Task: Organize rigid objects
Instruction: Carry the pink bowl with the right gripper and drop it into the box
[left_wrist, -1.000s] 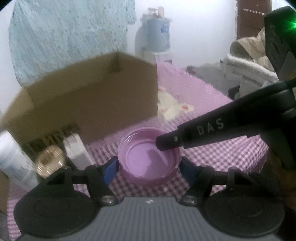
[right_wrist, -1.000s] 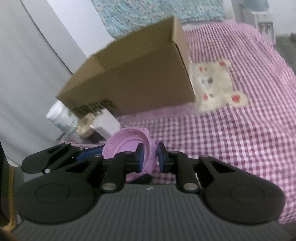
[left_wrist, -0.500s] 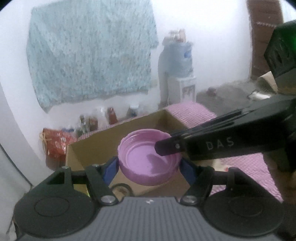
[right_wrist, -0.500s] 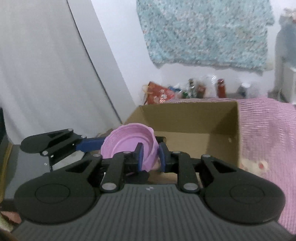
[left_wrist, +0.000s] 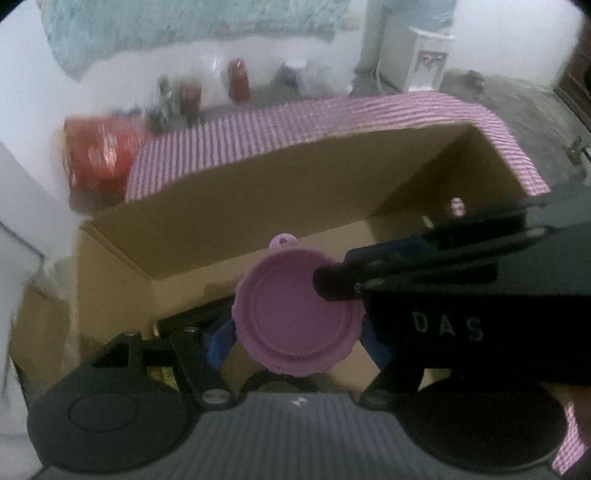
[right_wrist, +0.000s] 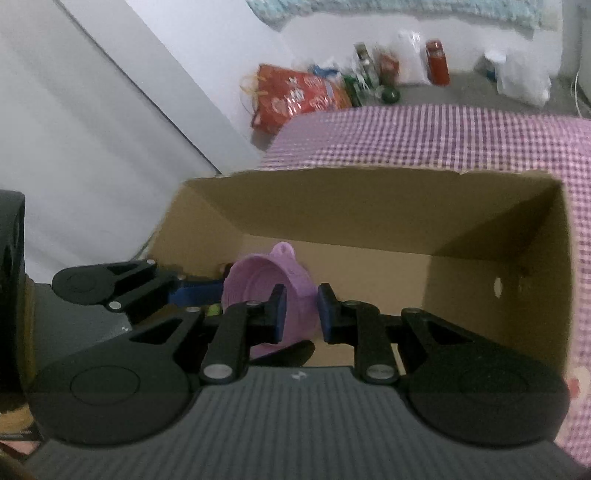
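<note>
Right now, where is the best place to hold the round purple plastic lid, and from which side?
Grip the round purple plastic lid across its ribbed outer rim, coming in level with its flat face, as the left hand-held gripper does. The wall is thin, so pinching it from the right edge, like the right hand-held gripper, also seems workable. Avoid the small tab.

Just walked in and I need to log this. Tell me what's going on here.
A person with a two-finger gripper in each hand is putting a purple lid into an open cardboard box that sits on a purple checked cloth. The left gripper grips the lid across its width, and the right gripper pinches its rim. The lid is held over the box's opening, not yet set down. A dark object lies in the box's near corner, too blurred to identify.
</note>
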